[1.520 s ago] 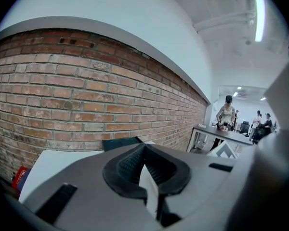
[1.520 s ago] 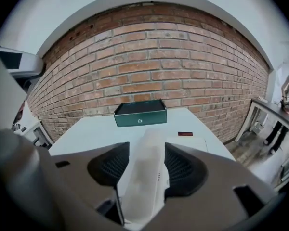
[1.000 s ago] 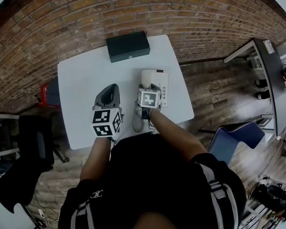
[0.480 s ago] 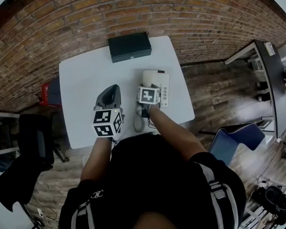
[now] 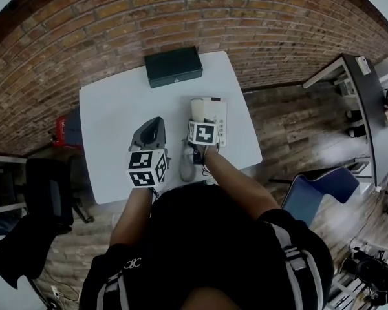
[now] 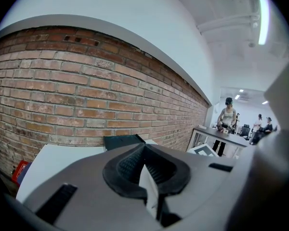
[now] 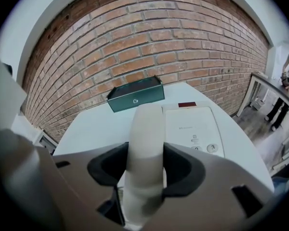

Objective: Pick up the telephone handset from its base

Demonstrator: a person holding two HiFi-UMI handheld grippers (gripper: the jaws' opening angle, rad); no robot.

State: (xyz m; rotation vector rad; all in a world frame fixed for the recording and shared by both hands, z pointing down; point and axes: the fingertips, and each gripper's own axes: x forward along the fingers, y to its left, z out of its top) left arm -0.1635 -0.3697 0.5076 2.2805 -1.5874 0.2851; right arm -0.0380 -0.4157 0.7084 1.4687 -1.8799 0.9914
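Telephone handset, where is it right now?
In the right gripper view, the telephone handset is clamped in the right gripper, along the left side of the phone base, with the dark green box beyond it.

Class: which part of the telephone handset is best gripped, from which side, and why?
The slim middle shaft of the telephone handset, from above with jaws across its width: it lies lengthwise along the base's left side. The right gripper clamps it there.

the handset [image 7: 145, 143] and its base [image 7: 195, 129] are smooth off-white plastic with a dull sheen, on a plain white matt tabletop [image 7: 86, 129]. the left tool [image 6: 145, 165] is matt grey plastic with black ribbed pads [image 6: 125, 167]. the wall [image 6: 62, 81] is rough red brick, the box [image 7: 135, 94] dark and faintly glossy.
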